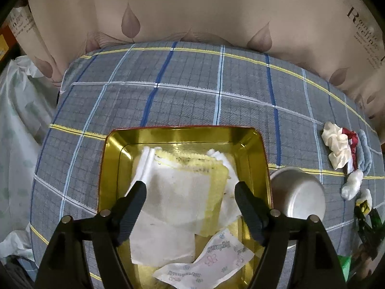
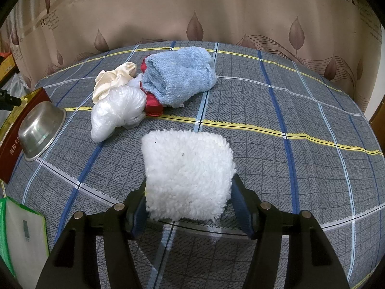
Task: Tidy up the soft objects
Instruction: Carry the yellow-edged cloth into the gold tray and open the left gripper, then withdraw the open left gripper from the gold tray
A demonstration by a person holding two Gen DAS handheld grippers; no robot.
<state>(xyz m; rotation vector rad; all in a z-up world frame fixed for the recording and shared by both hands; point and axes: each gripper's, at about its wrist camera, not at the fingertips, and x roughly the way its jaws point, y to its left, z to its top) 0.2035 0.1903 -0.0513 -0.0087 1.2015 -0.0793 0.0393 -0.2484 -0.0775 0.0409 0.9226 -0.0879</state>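
On the plaid sheet [image 2: 276,110], a fluffy white square pad [image 2: 187,175]

Mirror-bright gold metal inside the tin tray [image 1: 258,149], dark red on its outer wall. Thin, matt white cloths [image 1: 178,192] heaped within, one printed paper-like wrapper [image 1: 211,262] among them. Brushed, dull-sheened steel on the upturned bowl [image 2: 41,130]. Woven matt check fabric across the bedcover [image 2: 300,110]. Shaggy white fleece on the pad [image 2: 187,175]; looped blue terry on the towel [image 2: 178,77]. Crinkled, glossy clear plastic on the bag [image 2: 115,113]; satin sheen on cream cloth [image 2: 113,77] and red fabric [image 2: 154,107]. Matt black plastic gripper arms.
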